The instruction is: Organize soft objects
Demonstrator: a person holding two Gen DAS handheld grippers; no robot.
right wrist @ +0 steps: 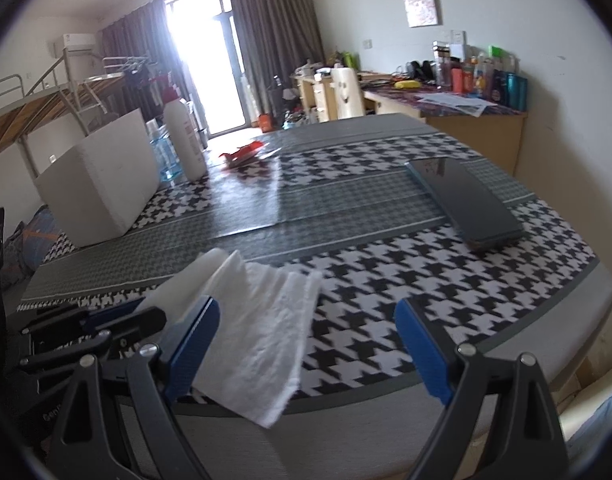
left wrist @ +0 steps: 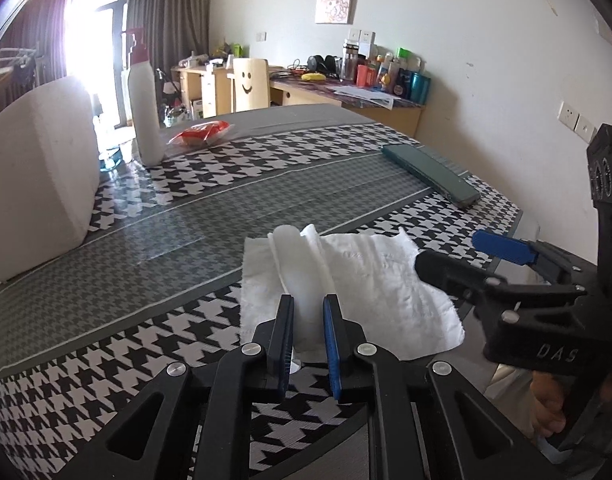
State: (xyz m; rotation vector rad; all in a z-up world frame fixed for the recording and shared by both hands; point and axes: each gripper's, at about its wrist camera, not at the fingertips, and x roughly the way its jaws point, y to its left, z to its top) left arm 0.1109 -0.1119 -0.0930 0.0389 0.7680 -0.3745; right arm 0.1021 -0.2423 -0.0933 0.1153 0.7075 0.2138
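A white paper towel [left wrist: 370, 276] lies on the houndstooth tablecloth [left wrist: 210, 168] near the table's front edge, one corner hanging over it in the right wrist view [right wrist: 266, 332]. My left gripper [left wrist: 308, 304] is shut on a white roll-like tube [left wrist: 296, 264] that rests on the towel's left part; the towel wraps partly over it. The tube also shows in the right wrist view [right wrist: 194, 280]. My right gripper [right wrist: 308, 312] is open and empty, just right of the towel; in the left wrist view [left wrist: 450, 256] it hovers over the towel's right edge.
A white foam block [left wrist: 38, 172] stands at the left, with a white bottle [left wrist: 144, 112] and a red packet [left wrist: 200, 134] behind it. A dark green flat case [left wrist: 430, 172] lies at the right. A cluttered desk [left wrist: 346, 92] stands beyond the table.
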